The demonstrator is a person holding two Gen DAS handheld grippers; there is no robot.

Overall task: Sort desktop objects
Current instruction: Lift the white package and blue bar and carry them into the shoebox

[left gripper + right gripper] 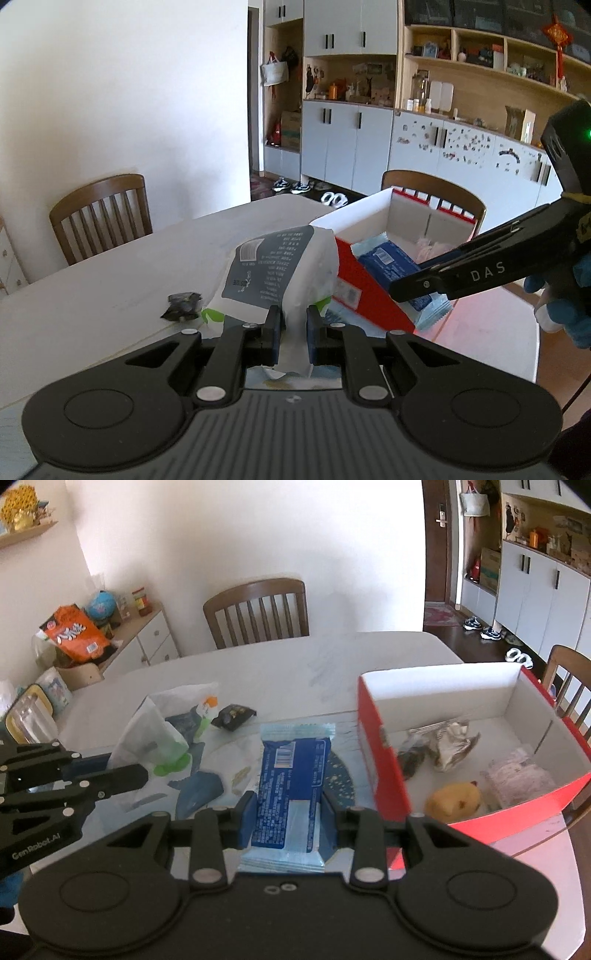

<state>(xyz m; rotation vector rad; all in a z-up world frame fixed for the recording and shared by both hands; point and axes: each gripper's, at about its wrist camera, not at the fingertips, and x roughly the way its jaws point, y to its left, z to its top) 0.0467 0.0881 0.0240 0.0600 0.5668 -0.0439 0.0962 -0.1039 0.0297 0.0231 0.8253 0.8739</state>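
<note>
Left gripper [291, 328]: pinching a white bag [280, 269] by a narrow fold, held just above the table [110, 266], beside the box.
Right gripper [288, 814]: fingers clamped on a blue packet [291, 771] by its long sides, the packet lifted over the table just left of the box's red wall.
Box [384, 746]: red outside, white inside, open-topped, at the table's right end; its near wall sits close to the table edge.
Box contents: crumpled foil [454, 742], a yellow lump [454, 799], a pinkish pack [517, 775]; bare floor shows along the far wall.
Open room: wide bare tabletop beyond the box and towards the far chair [258, 609].
Clutter: a dark wrapper [232, 716] lies left of the packet, near the bag.
Bag look: white, dark grey printed panel with barcode, green patches at the bottom.
Packet look: dark blue middle with barcode, pale blue crimped ends.
</note>
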